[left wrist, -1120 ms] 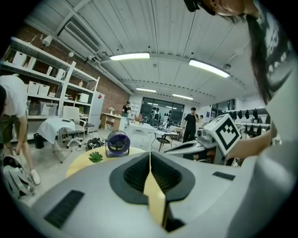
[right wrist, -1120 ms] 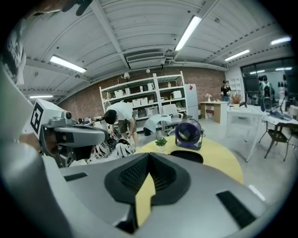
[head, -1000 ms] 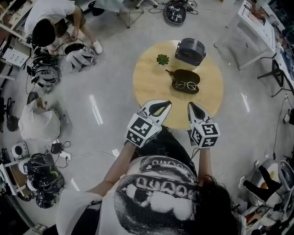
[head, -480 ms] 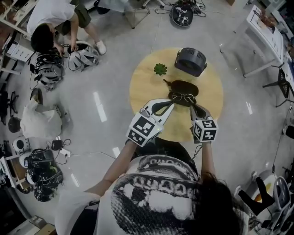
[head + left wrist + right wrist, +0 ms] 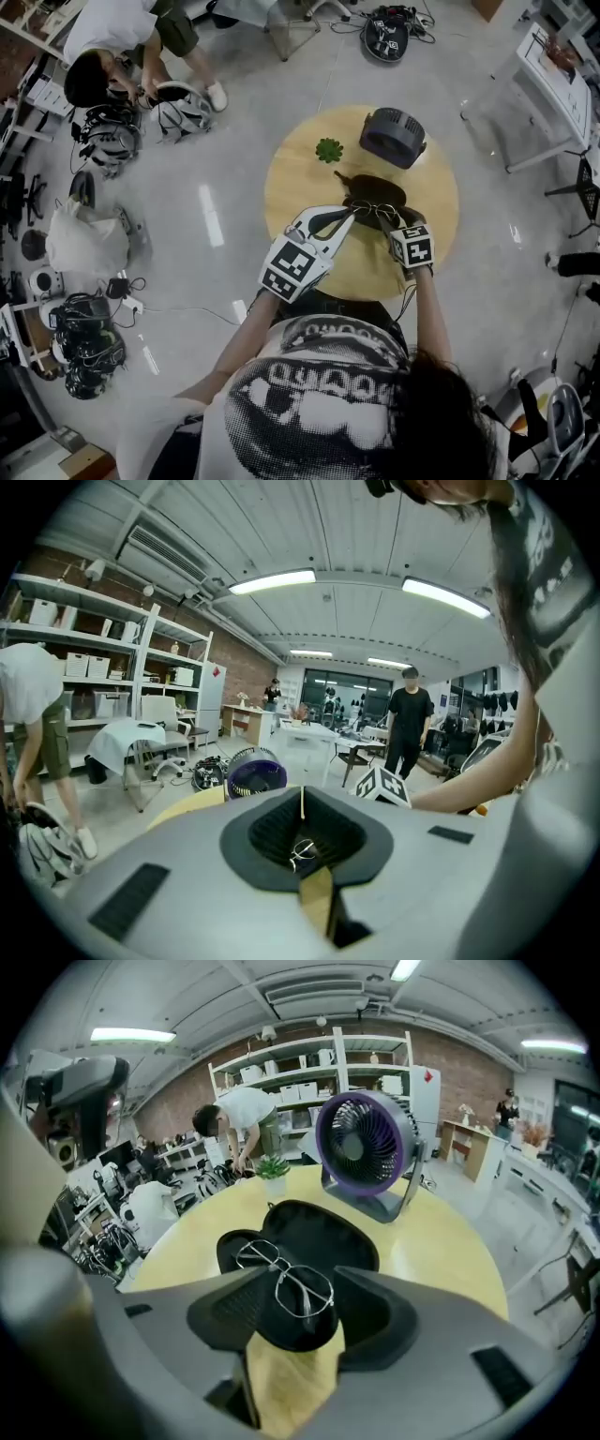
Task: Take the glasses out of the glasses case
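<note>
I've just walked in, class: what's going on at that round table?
A person holds a gripper in each hand over a round wooden table. An open glasses case lies on it with the glasses resting inside, near a fan and a small plant. The right gripper has just been opening its jaws, which stand either side of the near lens without pressing on it. The left gripper is shut and empty, its tip close to the case. The glasses are not yet out.

I am looking down on a round wooden table (image 5: 300,178), fan (image 5: 394,136) at 1 o'clock, small plant (image 5: 328,150) at 11. My right gripper (image 5: 389,220), jaws just opening, is straddling the glasses (image 5: 373,208) in the open glasses case (image 5: 375,187) at centre. My left gripper (image 5: 345,217) is hovering at the case's 8 o'clock.
</note>
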{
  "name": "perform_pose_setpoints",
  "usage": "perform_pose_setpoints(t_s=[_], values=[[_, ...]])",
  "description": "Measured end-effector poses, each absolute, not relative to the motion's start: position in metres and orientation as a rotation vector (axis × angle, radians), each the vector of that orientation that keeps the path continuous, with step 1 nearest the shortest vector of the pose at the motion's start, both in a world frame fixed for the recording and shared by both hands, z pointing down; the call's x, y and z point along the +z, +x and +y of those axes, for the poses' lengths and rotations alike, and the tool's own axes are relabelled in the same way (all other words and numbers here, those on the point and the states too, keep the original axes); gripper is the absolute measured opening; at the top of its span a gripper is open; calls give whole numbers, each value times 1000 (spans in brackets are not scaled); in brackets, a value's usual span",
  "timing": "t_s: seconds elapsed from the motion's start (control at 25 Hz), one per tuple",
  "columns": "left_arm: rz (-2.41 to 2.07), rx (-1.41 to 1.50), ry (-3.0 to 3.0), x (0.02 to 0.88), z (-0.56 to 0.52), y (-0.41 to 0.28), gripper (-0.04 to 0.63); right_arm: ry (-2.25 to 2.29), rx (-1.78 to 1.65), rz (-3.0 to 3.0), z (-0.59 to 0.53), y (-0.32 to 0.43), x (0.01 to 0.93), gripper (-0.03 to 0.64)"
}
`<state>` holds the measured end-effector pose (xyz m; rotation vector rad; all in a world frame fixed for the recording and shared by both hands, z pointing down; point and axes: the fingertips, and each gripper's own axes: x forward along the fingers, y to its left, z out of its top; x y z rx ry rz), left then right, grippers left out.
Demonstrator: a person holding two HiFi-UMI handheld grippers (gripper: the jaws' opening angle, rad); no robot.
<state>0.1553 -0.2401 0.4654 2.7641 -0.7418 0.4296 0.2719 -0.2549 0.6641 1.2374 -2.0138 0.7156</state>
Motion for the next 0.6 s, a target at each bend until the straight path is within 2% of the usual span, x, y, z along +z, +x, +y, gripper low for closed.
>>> perform_pose_setpoints(t_s=[0.2,0.6], values=[[-811,437,2730,464,-244,150,15,1138,720,-1985,-263,272,680,279],[-892,502,2674,475,-244,135,15,1084,655,-1942,-271,263,703,272]])
